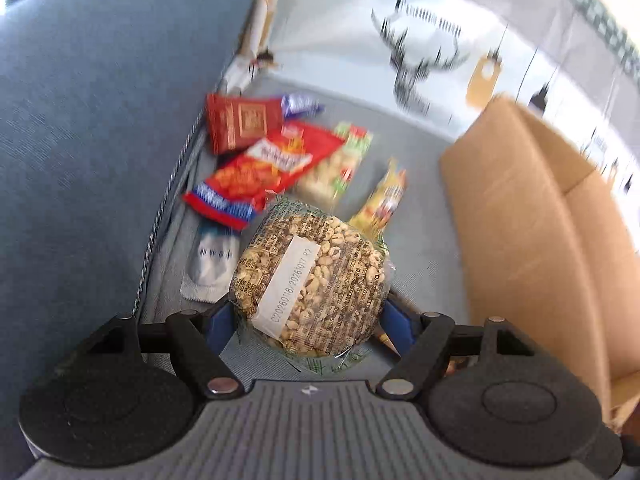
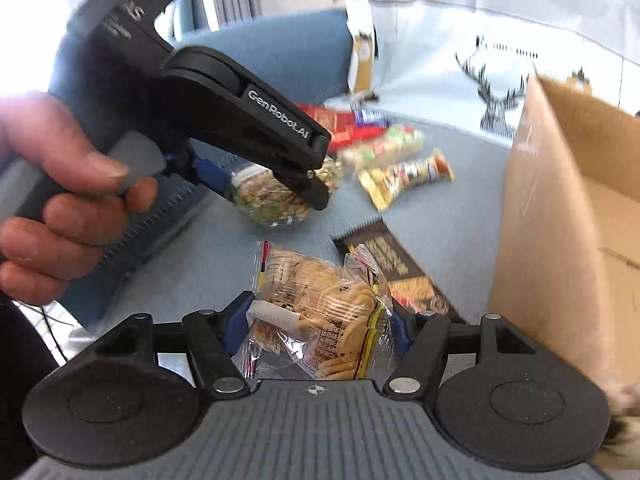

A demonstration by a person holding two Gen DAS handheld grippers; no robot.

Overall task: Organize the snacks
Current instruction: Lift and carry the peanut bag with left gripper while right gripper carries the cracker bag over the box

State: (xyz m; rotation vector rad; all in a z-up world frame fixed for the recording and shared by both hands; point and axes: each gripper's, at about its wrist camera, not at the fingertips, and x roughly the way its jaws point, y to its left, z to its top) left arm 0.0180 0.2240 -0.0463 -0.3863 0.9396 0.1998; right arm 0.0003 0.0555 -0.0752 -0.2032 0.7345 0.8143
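A round clear pack of puffed grain (image 1: 308, 280) with a white date label sits between the blue pads of my left gripper (image 1: 308, 314), which is shut on it just above the blue-grey seat. The right wrist view shows that same left gripper (image 2: 280, 192) from the side, held by a person's hand (image 2: 60, 200), with the pack (image 2: 268, 204) in its jaws. My right gripper (image 2: 320, 322) is shut on a crinkled clear bag of round biscuits (image 2: 320, 304), lifted off the seat. An open cardboard box (image 2: 560, 220) stands to the right.
Loose snacks lie on the seat: a dark red pack (image 1: 240, 120), a red-and-blue bag (image 1: 264, 168), a green-and-white pack (image 1: 336, 164), a yellow pack (image 1: 384, 196), a silver sachet (image 1: 208, 264) and a dark brown bar (image 2: 392, 260). The blue backrest (image 1: 100, 120) rises on the left.
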